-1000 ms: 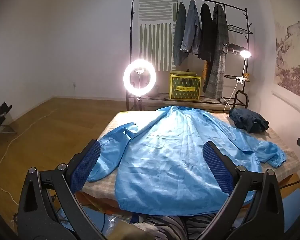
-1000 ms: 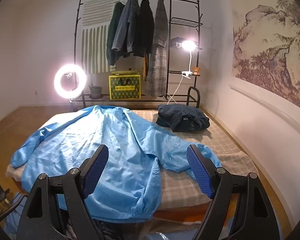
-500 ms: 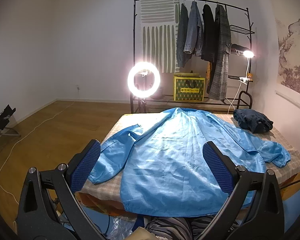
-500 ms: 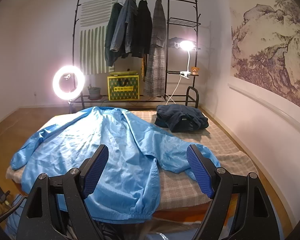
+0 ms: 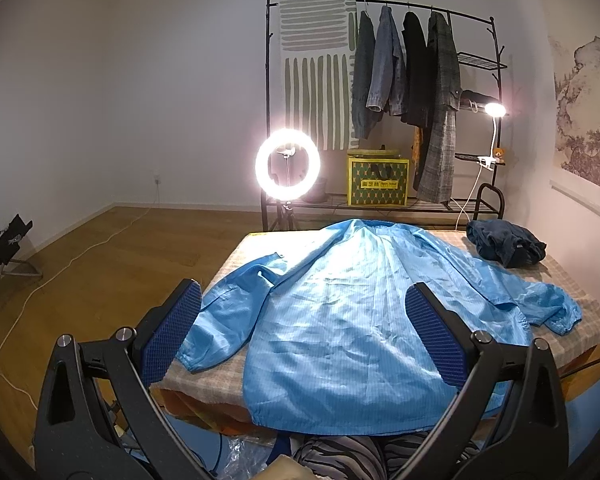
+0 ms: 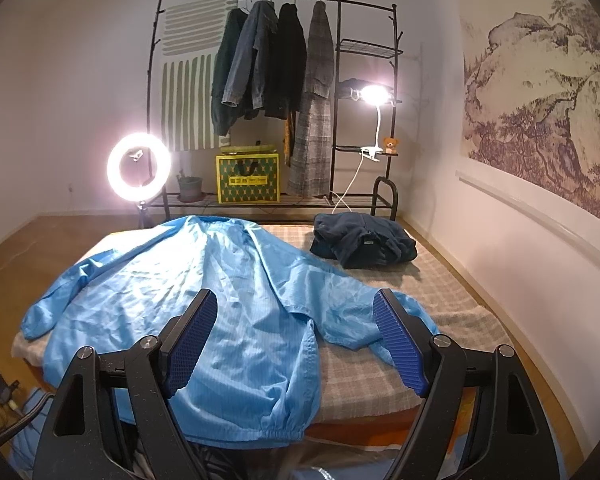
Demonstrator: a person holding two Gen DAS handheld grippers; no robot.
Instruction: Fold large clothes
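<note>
A large light-blue jacket [image 5: 352,312] lies spread flat on the checked bed [image 5: 236,256], sleeves out to both sides and hem hanging over the near edge. It appears in the right wrist view too, as the jacket [image 6: 204,280] on the bed [image 6: 440,288]. My left gripper [image 5: 302,334] hovers open before the near edge, facing the jacket's left half and left sleeve. My right gripper [image 6: 294,338] is open as well, held above the hem near the right sleeve. Neither holds anything.
A dark navy garment [image 6: 364,242] lies bundled at the bed's far right. Behind stand a clothes rack [image 6: 276,64] with hung coats, a lit ring light [image 5: 287,165], a clip lamp [image 6: 374,94] and a yellow box [image 6: 247,178]. A wall runs along the right; wooden floor lies left.
The left wrist view has swung a little to the left, so the jacket sits further right in it. The right gripper has barely moved. Both stayed open.
</note>
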